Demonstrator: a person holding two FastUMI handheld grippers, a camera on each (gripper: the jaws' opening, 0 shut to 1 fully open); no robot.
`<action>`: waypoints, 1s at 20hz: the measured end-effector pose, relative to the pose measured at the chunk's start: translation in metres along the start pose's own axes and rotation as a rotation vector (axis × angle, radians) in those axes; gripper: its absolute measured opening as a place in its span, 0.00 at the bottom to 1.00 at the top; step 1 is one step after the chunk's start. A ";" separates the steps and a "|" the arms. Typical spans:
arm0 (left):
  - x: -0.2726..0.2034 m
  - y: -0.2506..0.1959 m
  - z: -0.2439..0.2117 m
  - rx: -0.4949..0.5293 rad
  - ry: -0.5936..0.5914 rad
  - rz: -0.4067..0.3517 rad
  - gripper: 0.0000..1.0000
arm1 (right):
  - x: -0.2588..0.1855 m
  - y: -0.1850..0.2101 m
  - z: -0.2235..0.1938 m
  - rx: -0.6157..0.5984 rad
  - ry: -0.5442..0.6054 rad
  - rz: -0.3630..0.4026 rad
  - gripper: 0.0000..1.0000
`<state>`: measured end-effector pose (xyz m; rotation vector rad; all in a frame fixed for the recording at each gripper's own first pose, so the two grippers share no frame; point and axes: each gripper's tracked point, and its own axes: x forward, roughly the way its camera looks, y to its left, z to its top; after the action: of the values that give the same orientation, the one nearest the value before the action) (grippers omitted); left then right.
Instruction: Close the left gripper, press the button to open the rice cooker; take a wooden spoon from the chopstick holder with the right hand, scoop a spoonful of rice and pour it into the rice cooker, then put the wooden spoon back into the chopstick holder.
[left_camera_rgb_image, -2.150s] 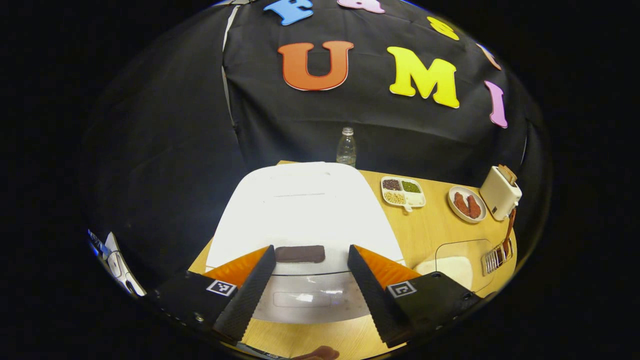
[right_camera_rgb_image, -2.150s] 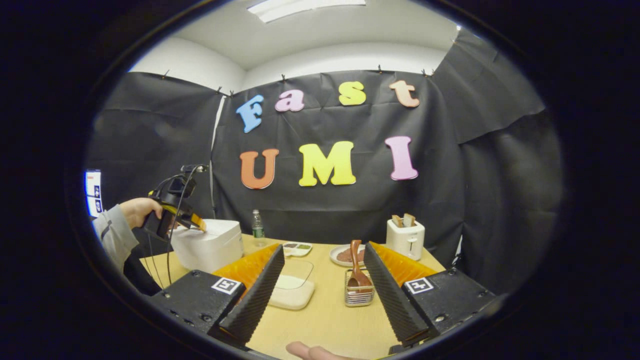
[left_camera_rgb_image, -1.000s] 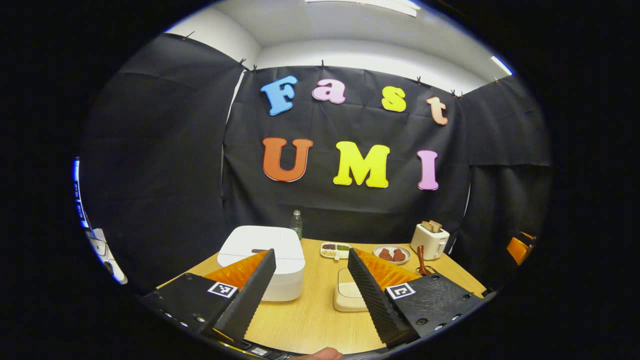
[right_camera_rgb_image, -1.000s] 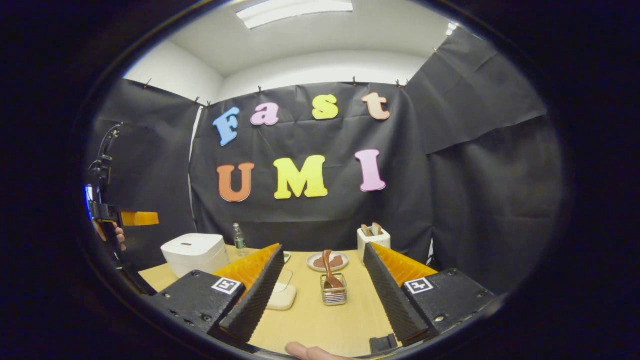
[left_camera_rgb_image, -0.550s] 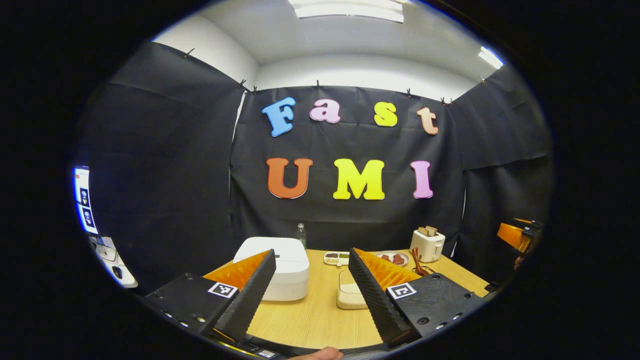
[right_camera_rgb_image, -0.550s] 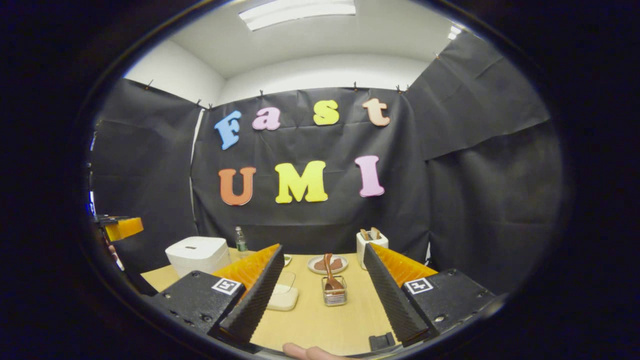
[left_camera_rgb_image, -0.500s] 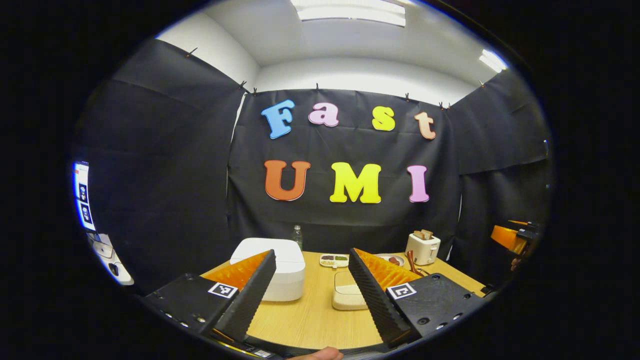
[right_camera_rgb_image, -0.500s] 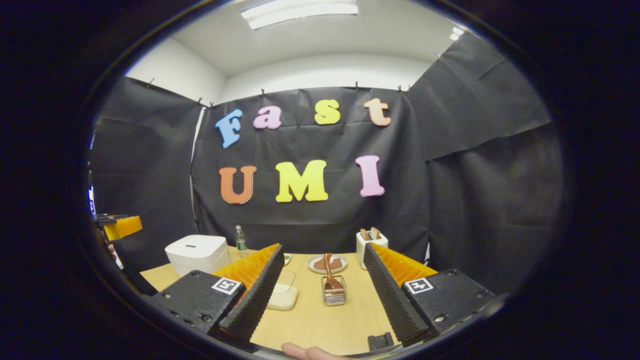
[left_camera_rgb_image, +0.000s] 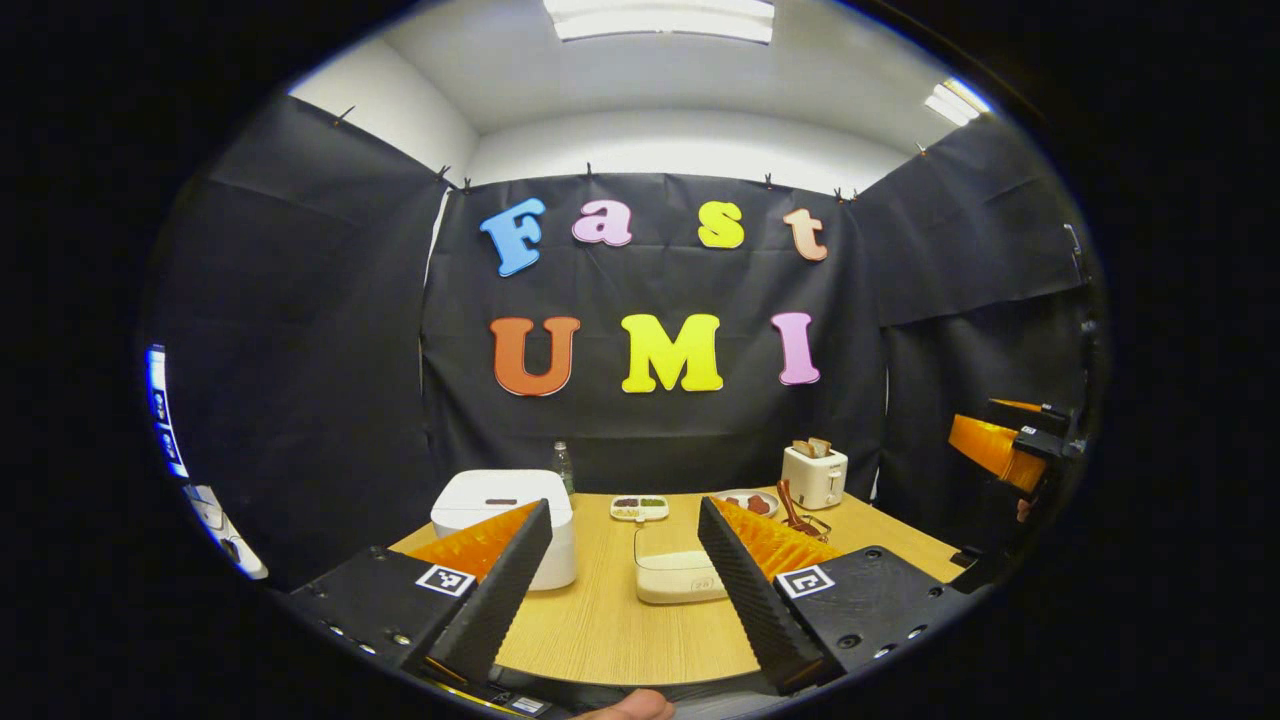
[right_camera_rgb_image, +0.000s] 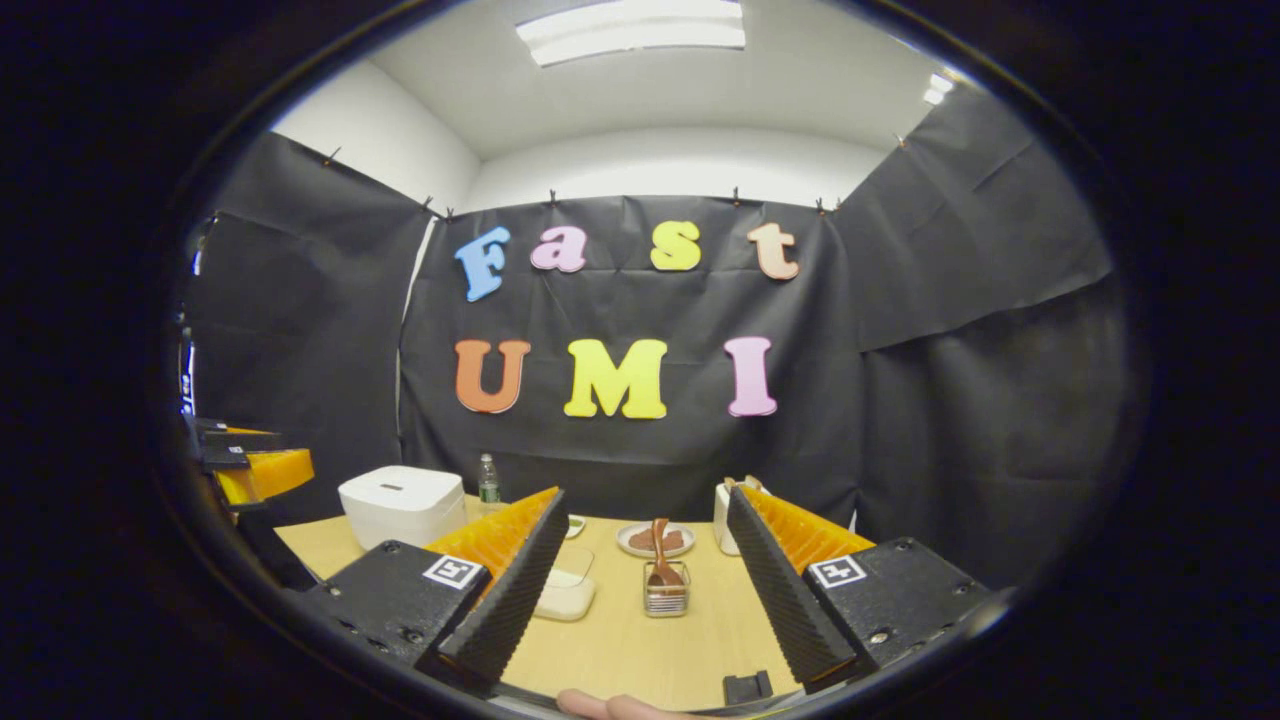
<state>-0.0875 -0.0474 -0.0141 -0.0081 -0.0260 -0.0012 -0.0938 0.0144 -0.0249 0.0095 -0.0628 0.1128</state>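
White square rice cooker (left_camera_rgb_image: 505, 510) sitting lid-down at desk's (left_camera_rgb_image: 610, 630) left, well apart from both grippers' wide-open, empty jaws, risking a missed or straddled button unless closing first.

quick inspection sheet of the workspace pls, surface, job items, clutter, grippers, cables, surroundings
surface: wooden table, bare at the front
job's things: rice cooker lid shut; wooden spoon upright in chopstick holder; rice container beside the cooker
clutter: water bottle, divided snack tray, plate of food, toaster
grippers: left gripper open, empty; right gripper open, empty; both back from the table
cables: nothing seen
surroundings: black cloth walls, ceiling lights on
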 end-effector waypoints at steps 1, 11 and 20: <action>-0.002 -0.004 0.001 0.005 0.001 -0.006 0.94 | -0.001 -0.002 0.000 0.006 -0.003 -0.008 1.00; -0.007 -0.011 -0.008 0.064 0.016 0.004 0.95 | -0.003 -0.012 -0.013 0.036 0.028 -0.025 1.00; -0.008 -0.016 -0.011 0.046 0.014 -0.001 0.95 | -0.005 -0.007 -0.020 0.028 0.035 -0.011 1.00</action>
<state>-0.0956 -0.0632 -0.0252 0.0383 -0.0118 -0.0015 -0.0966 0.0074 -0.0449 0.0360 -0.0264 0.1031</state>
